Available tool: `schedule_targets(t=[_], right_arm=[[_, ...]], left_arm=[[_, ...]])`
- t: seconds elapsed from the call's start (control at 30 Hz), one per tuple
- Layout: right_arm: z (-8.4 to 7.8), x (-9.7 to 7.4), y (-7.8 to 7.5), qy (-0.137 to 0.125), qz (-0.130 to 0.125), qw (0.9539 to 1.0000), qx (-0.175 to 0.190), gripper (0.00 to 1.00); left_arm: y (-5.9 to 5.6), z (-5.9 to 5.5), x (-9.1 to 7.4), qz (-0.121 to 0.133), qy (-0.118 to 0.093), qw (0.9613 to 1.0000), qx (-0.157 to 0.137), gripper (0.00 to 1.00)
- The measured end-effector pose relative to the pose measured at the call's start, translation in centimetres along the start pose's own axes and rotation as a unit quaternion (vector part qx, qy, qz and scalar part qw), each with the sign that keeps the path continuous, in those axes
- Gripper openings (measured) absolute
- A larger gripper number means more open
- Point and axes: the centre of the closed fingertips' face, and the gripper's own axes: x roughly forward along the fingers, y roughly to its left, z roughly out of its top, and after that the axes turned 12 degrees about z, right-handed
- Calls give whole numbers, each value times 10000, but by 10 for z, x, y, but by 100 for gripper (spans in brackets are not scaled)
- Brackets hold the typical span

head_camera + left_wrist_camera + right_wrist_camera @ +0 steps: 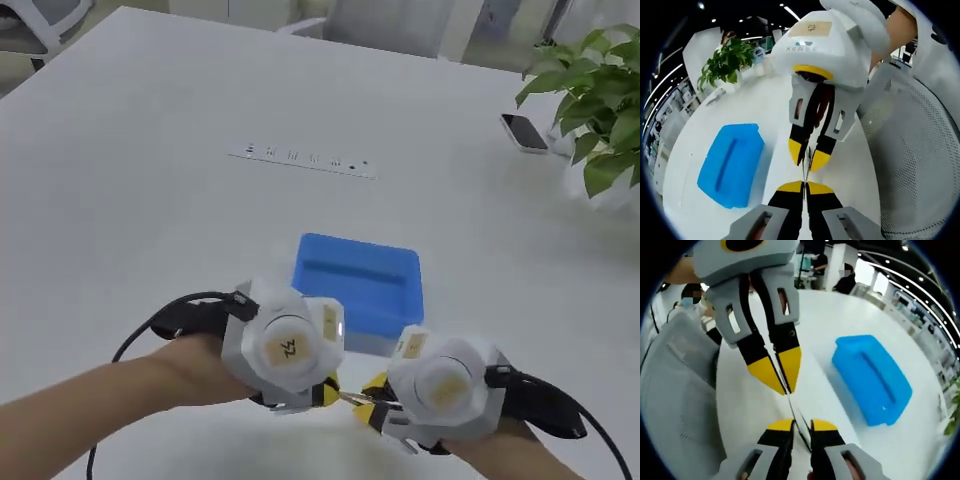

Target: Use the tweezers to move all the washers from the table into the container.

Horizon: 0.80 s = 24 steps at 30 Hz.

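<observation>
1. The left gripper [802, 189] and the right gripper [802, 428] are facing each other tip to tip. They are hovering over the white table [150, 180], just off the near wall of the blue rectangular plastic container [358, 246].
2. The thin silver metal tweezers [807, 169] are bridging the two grippers on the person's side of the container, clear of it.
3. Left gripper: the yellow-tipped jaws are pressing together on one end of the tweezers.
4. Right gripper: the jaws are sitting narrow with the other end running between them. This is reading as a pinch, though the contact itself is hard to make out.
5. The container is lying flat with its recessed top facing up. Its contents are too blurred to judge, and I cannot tell where the washers are lying relative to it.
6. Judged step: the tweezers are being passed or re-seated between the grippers, and no pick-up is under way yet.
7. Risks from here:
   - One gripper letting go before the other is holding firmly. The smooth, thin metal slips and drops on the side away from the container, possibly off the table edge.
   - A pinch across both arms is holding the tweezers closed, leaving no opening for a washer.
   - An off-axis hold is letting the tweezers pivot between the jaws.
   - Both grippers pulling at once is bending the arms.
</observation>
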Motion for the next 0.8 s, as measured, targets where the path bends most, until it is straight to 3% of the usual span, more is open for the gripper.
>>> schedule_targets(t=[0.1, 0.23, 0.33, 0.37, 0.53, 0.6, 0.67, 0.7, 0.8], right_arm=[[-5, -9, 4, -126, -57, 9992, 369, 15], [-8, -30, 10, -588, -261, 9925, 1037, 20], [-11, -45, 11, -944, -456, 9823, 1554, 28], [-12, -49, 12, -1025, -514, 9788, 1699, 28], [-15, -69, 15, -1438, -720, 9638, 2127, 33], [-13, -79, 14, -1639, -887, 9550, 2308, 37], [-11, -87, 16, -1880, -964, 9448, 2506, 40], [-10, -90, 16, -1949, -1012, 9420, 2537, 42], [-10, -100, 18, -2069, -1149, 9367, 2581, 43]], left_arm=[[-2, -5, 1, -43, 56, 9999, 153, 0], [-6, -14, 5, -159, 183, 9996, 105, 0], [-9, -27, 10, -185, 450, 9987, 144, 0], [-11, -35, 12, -226, 659, 9974, 180, 0], [-12, -41, 14, -183, 830, 9962, 169, 0], [-9, -40, 15, -138, 835, 9962, 188, 0], [-8, -44, 16, -91, 994, 9949, 164, 0], [-8, -47, 17, -60, 1098, 9938, 164, 0], [-10, -43, 15, -29, 1015, 9948, 96, 2]])
